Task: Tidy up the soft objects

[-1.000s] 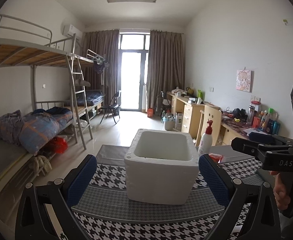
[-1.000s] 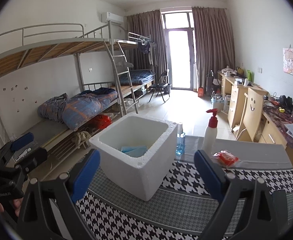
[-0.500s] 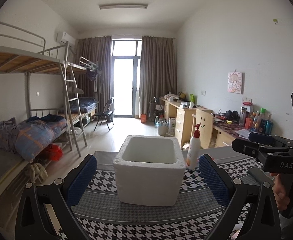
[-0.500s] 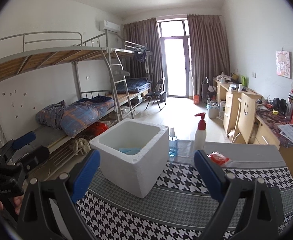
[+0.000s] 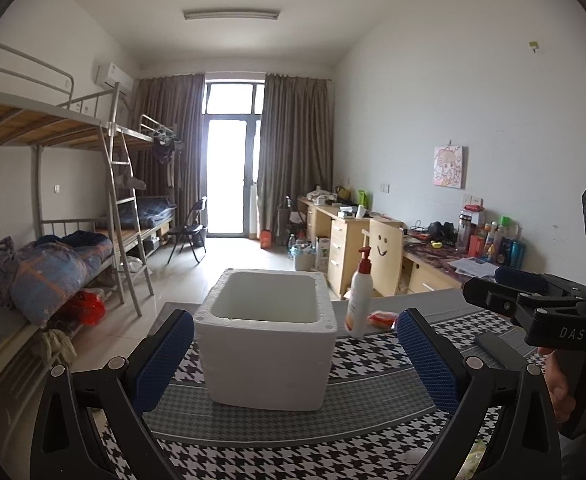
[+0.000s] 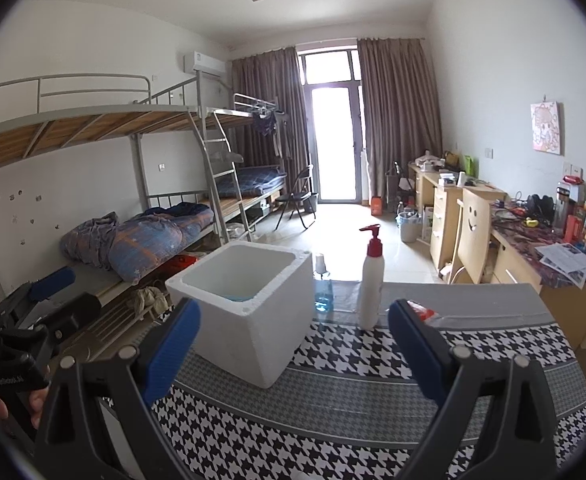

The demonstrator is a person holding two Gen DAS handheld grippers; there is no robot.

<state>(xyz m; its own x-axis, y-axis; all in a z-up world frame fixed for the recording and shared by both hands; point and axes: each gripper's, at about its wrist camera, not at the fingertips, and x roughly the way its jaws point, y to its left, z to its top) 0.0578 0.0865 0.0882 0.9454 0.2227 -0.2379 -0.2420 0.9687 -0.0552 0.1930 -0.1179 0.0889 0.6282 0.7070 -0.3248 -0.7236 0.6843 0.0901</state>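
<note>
A white foam box (image 5: 268, 344) (image 6: 241, 308) stands on a table with a houndstooth cloth (image 5: 277, 460) (image 6: 373, 432). Something blue (image 6: 237, 294) lies at the bottom of the box in the right wrist view. A small red soft packet (image 5: 381, 319) (image 6: 421, 312) lies on the cloth to the right of the box. My left gripper (image 5: 293, 360) is open and empty, some way in front of the box. My right gripper (image 6: 293, 344) is also open and empty, to the right of the box.
A white pump bottle with a red top (image 5: 359, 296) (image 6: 371, 280) stands right of the box, and a small bottle of blue liquid (image 6: 322, 286) stands behind it. Bunk beds (image 5: 53, 248) line the left wall, desks (image 5: 373, 240) the right. A dark flat object (image 5: 497, 346) lies on the cloth.
Both grippers have drawn back and lifted, so the box looks smaller and farther away. Both stay open and empty.
</note>
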